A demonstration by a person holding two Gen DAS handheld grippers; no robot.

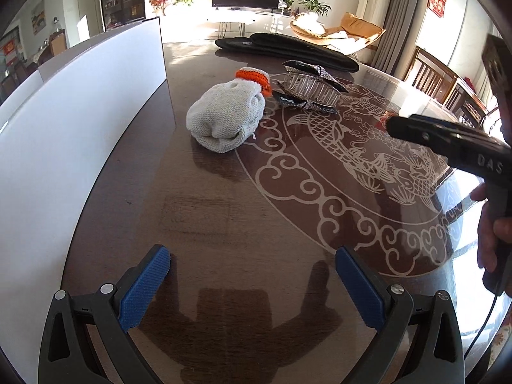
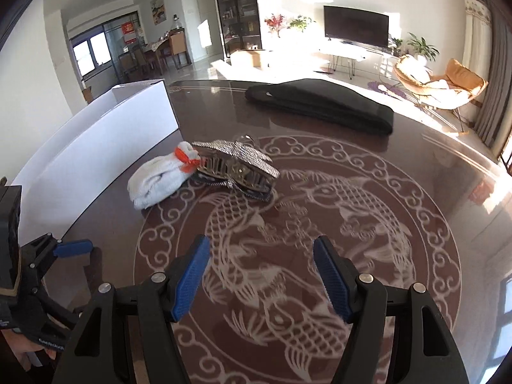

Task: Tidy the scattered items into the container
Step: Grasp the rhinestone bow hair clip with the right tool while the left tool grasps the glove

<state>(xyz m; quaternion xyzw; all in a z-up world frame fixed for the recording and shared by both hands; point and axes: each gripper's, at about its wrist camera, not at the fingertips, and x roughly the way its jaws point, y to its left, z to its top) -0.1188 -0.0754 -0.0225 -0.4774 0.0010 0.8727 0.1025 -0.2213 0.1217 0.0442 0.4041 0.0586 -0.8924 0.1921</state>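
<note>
On table [image 2: 416, 166], sock [image 1: 225, 118] touching hair clip [image 1: 312, 91] — both grippers spread, w/ nothing held

I am working in a home living room: a black flat-screen television [image 2: 356, 30], an orange cushioned lounge chair [image 2: 441, 84], leafy potted plants [image 1: 314, 4] and a glossy brown fish-patterned table [image 2: 416, 192].

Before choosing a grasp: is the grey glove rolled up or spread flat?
Rolled up: the grey glove forms a rounded bundle on the table, orange cuff tucked at one end.
</note>
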